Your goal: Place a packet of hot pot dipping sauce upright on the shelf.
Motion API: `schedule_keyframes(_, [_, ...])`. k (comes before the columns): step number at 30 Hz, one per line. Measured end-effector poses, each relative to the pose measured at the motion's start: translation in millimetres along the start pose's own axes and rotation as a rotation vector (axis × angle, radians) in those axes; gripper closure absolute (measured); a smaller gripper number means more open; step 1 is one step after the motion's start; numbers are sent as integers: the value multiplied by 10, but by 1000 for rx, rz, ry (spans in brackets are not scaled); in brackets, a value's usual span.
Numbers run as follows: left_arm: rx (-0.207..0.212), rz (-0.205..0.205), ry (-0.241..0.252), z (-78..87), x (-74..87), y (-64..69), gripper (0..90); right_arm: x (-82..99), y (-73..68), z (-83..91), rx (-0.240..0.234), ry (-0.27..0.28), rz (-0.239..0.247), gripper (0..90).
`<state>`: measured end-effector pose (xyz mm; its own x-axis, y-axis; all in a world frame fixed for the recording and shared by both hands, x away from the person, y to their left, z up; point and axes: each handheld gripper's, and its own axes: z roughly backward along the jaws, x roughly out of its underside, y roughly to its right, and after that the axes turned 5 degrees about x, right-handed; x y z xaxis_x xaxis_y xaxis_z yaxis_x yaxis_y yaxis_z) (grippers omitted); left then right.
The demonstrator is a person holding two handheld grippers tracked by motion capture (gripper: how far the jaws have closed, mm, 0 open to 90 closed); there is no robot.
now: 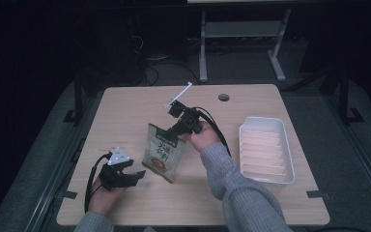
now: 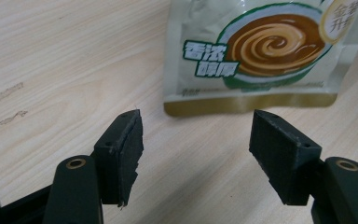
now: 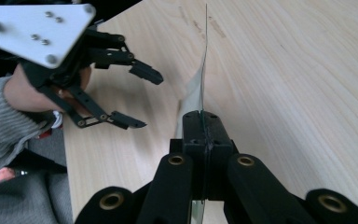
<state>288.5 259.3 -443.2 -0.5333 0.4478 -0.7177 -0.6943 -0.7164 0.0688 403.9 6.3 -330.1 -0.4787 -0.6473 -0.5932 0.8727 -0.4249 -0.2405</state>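
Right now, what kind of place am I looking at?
Probably a lab or recording workspace: a bare wooden table in a dark room, cables and a metal stand on the floor behind, and a person's handheld gripper pinching a food pouch.

Dim room, grey carpet floor [image 1: 38, 159], light wooden table [image 1: 125, 111], white metal frame [image 1: 241, 34] behind.

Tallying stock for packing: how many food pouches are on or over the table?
1: a soup-base pouch mid-table, held at its top edge by the right tongs, left of the white tray.
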Motion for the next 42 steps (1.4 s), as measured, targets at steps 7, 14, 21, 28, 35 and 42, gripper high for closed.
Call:
schedule_keyframes(7, [10,2,-7,3,27,-36,335,-43,-129,142,-1,-20,55,899])
schedule_keyframes(14, [27,8,-26,-31,44,-47,332,-28,-141,321,0,-27,84,899])
schedule_keyframes(21, [17,-4,-22,-21,39,-36,329,27,-126,494,-61,-25,111,899])
schedule_keyframes(28, [9,-6,-9,-5,34,-37,322,73,-141,706,-72,-9,180,898])
schedule_keyframes(35, [17,0,-1,-3,36,-38,321,134,-136,895,-47,-23,210,898])
schedule_keyframes(42, [11,-4,0,0,35,-36,318,216,-95,1041,-47,-19,210,897])
